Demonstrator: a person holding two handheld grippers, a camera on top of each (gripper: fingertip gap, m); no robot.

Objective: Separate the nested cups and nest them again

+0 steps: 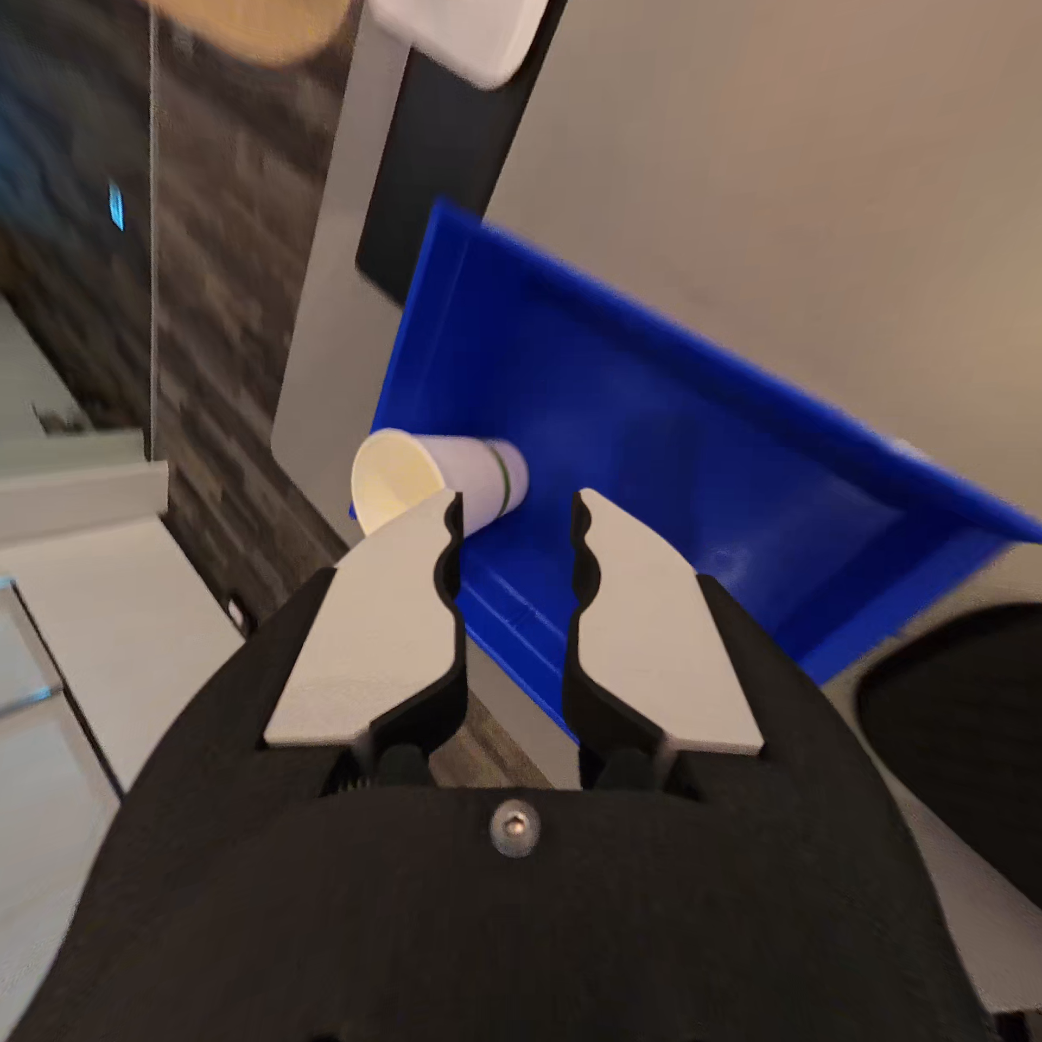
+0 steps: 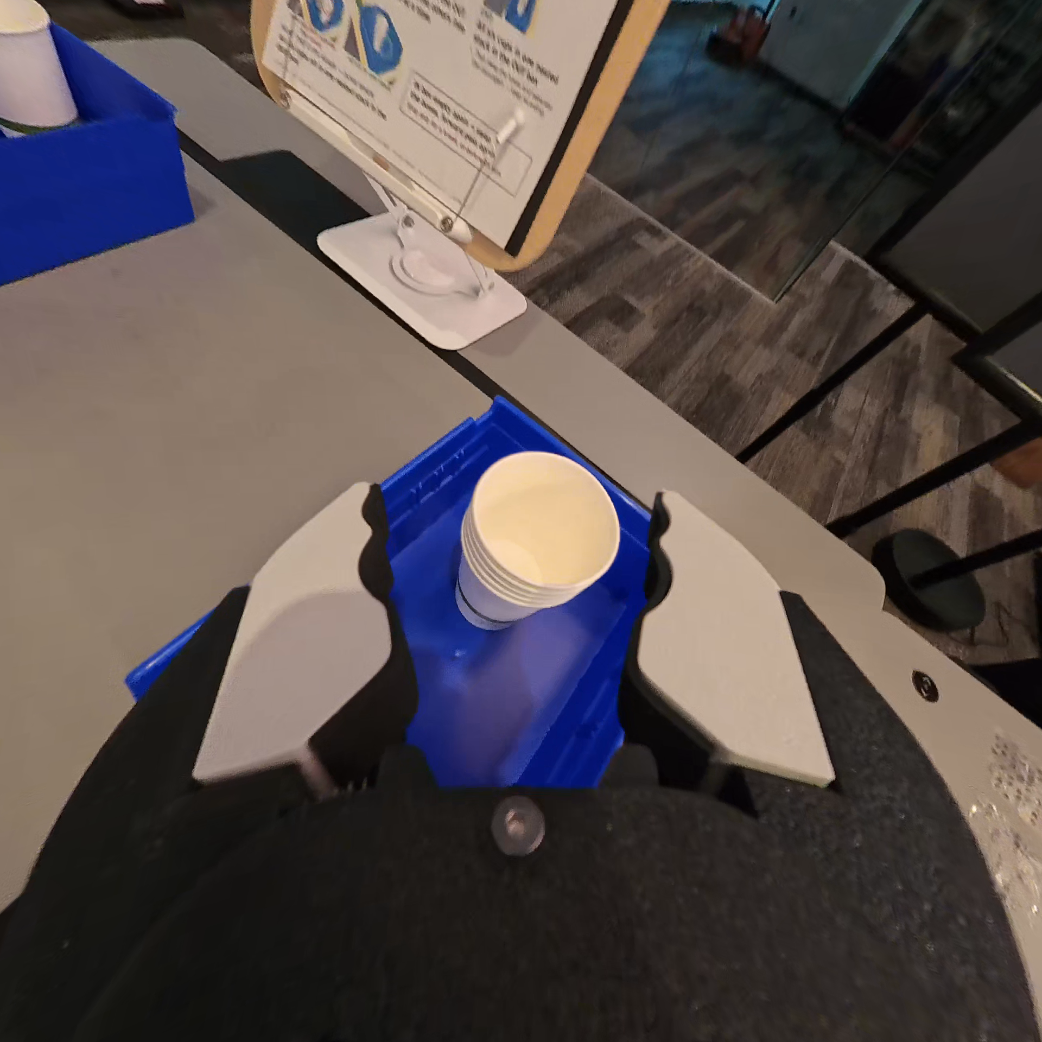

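Note:
In the left wrist view a white paper cup [image 1: 445, 476] with a green ring near its base stands in a blue bin [image 1: 648, 451]; the view is rolled, so it looks sideways. My left gripper [image 1: 516, 499] is open and empty, just short of the cup, its left fingertip overlapping the rim. In the right wrist view a nested stack of several white cups [image 2: 533, 541] stands in a second blue bin [image 2: 507, 693]. My right gripper [image 2: 513, 502] is open wide and empty, its fingers on either side of the stack, above the bin.
A grey table [image 2: 197, 423] carries both bins. A sign on a white stand [image 2: 428, 169] sits at the table's far edge behind the right bin. The other blue bin [image 2: 84, 180] with a cup [image 2: 28, 73] is far left. A black object [image 1: 958, 733] lies right of the left bin.

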